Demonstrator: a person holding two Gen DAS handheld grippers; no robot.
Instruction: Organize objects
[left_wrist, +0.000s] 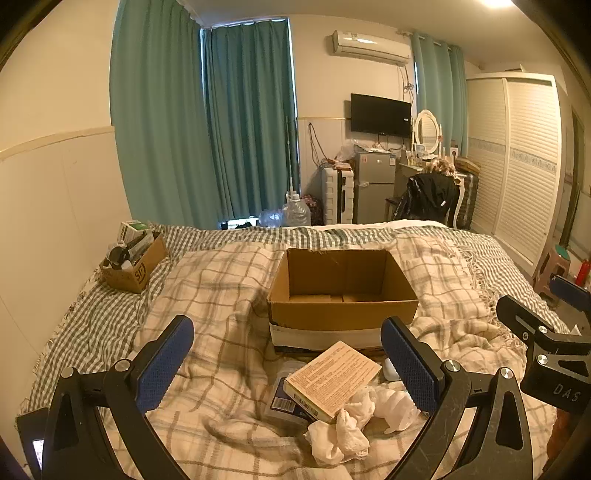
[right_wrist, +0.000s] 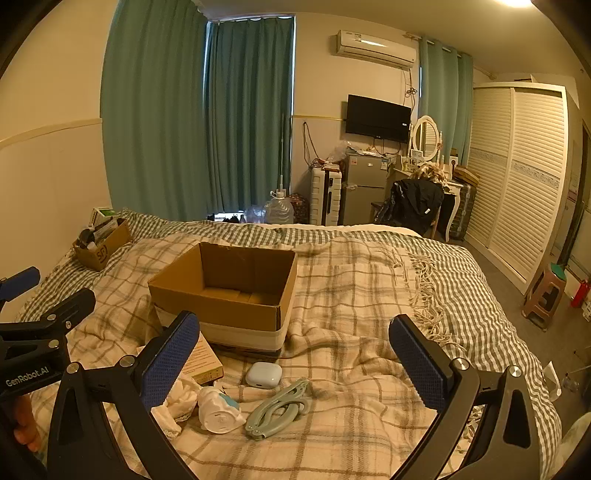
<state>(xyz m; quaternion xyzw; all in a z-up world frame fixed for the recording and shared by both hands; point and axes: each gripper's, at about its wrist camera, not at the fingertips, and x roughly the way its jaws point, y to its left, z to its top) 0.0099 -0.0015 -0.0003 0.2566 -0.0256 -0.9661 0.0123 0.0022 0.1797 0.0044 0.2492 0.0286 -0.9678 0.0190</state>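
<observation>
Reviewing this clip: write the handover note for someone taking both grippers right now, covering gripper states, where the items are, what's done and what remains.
Left gripper: open, empty, over the tan booklet box and crumpled white cloth.
Right gripper: open, empty, over the white earbud case, the pale green folding hanger and a white-and-blue item.
Large cardboard box: on the plaid blanket just beyond the items; nothing visible inside.
Small cardboard box: by the wall, already holding things.
Done: nothing evident. Left: probably move each loose item into the large box.
</observation>
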